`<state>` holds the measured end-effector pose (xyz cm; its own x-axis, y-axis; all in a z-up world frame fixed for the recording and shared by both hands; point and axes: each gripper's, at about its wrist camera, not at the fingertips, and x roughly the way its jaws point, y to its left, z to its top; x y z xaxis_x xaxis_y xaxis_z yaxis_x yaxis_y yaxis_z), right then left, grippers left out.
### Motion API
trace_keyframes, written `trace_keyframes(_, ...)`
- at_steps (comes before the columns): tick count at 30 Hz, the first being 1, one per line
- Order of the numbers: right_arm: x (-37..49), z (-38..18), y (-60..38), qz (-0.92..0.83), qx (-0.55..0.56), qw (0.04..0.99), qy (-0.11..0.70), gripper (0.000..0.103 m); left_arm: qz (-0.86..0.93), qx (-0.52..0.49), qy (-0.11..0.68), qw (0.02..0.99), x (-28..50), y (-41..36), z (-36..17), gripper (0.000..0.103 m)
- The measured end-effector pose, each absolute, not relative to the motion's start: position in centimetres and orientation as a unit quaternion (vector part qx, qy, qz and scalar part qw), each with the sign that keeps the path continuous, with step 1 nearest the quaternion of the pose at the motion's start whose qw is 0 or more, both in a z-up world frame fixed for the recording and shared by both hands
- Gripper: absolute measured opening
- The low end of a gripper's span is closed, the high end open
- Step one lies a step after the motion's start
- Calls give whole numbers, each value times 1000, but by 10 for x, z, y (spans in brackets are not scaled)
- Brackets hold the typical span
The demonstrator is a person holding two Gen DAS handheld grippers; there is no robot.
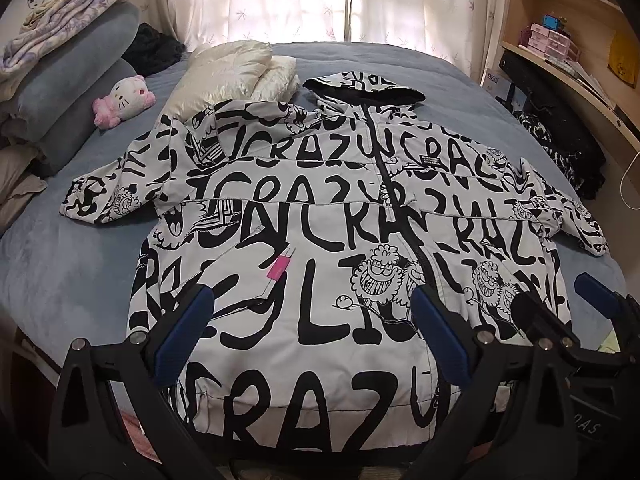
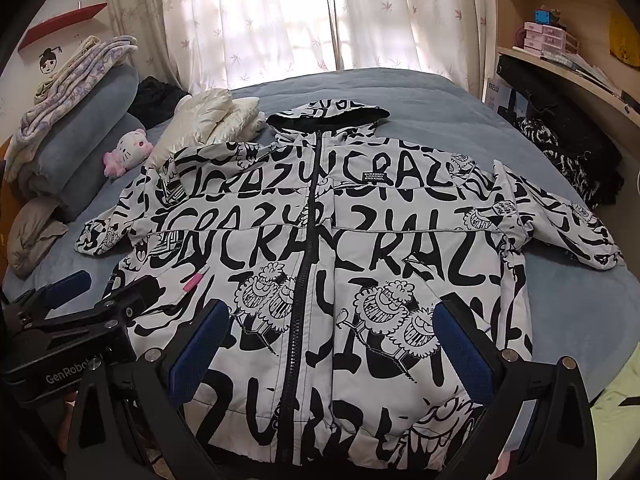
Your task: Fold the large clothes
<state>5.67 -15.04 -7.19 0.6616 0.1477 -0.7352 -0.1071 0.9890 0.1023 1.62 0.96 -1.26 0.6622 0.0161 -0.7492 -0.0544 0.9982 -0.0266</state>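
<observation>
A large white hooded jacket [image 1: 320, 216] with black lettering lies flat and face up on the blue bed [image 1: 60, 264], zipped, sleeves spread to both sides, hood at the far end. It also shows in the right wrist view [image 2: 320, 240]. My left gripper [image 1: 312, 304] is open, hovering above the jacket's lower left half, holding nothing. My right gripper [image 2: 332, 320] is open above the lower right half near the zip, holding nothing. Each gripper shows at the edge of the other's view: the right gripper [image 1: 560, 304] and the left gripper [image 2: 104, 292].
A folded cream puffer jacket [image 1: 232, 68] lies beyond the left shoulder. A pink and white plush cat [image 1: 124, 100] and stacked grey pillows and blankets [image 1: 68, 60] sit at the left. Dark clothes [image 1: 560, 148] lie at the right edge by a wooden shelf [image 1: 568, 60]. Curtains hang behind.
</observation>
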Motion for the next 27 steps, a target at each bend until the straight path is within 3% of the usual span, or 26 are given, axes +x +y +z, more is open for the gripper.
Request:
trace_keyframes(24,79,-96,-138,71,24,906,416,103,20,-26,425,905,29,15,-26,97)
trace_keyframes(27,80,-96,-138,72,24,906,416,103,18,-22,423,906,31,14,-27,93)
